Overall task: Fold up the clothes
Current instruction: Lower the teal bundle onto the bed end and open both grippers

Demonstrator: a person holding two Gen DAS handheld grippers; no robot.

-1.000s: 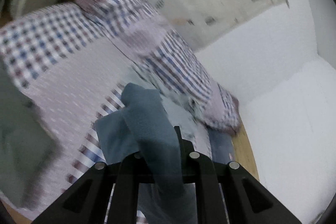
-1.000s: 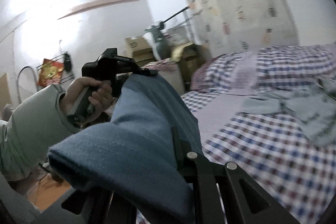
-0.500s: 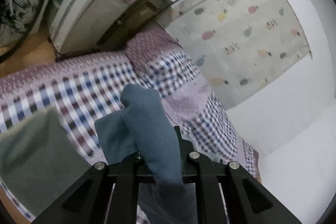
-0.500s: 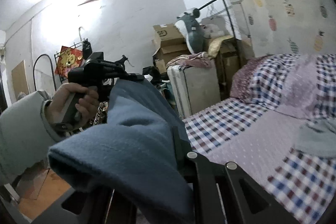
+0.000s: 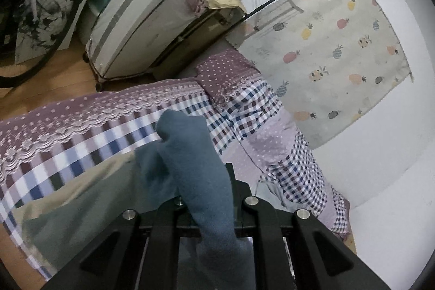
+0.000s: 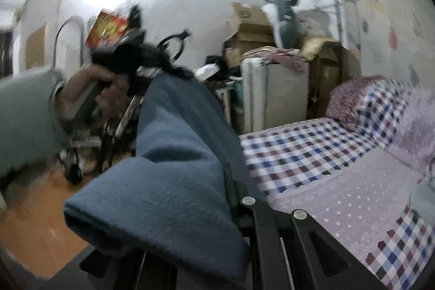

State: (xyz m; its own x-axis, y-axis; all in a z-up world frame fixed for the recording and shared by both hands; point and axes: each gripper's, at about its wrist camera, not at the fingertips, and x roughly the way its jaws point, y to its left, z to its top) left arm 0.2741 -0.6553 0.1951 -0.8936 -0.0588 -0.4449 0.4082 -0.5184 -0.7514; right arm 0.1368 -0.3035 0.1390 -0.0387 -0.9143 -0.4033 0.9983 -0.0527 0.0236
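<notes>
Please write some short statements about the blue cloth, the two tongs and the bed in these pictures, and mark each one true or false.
1. The blue cloth is held by both the left tongs and the right tongs. True.
2. The blue cloth lies flat on the floor. False: it is lifted and stretched between the two tongs.
3. The bed cover has a checked pattern. True.
4. The hanging fabric on the wall shows stripes. False: it shows small pineapples.
5. A hand grips the left tongs' handle, seen from the right wrist. True.
</notes>
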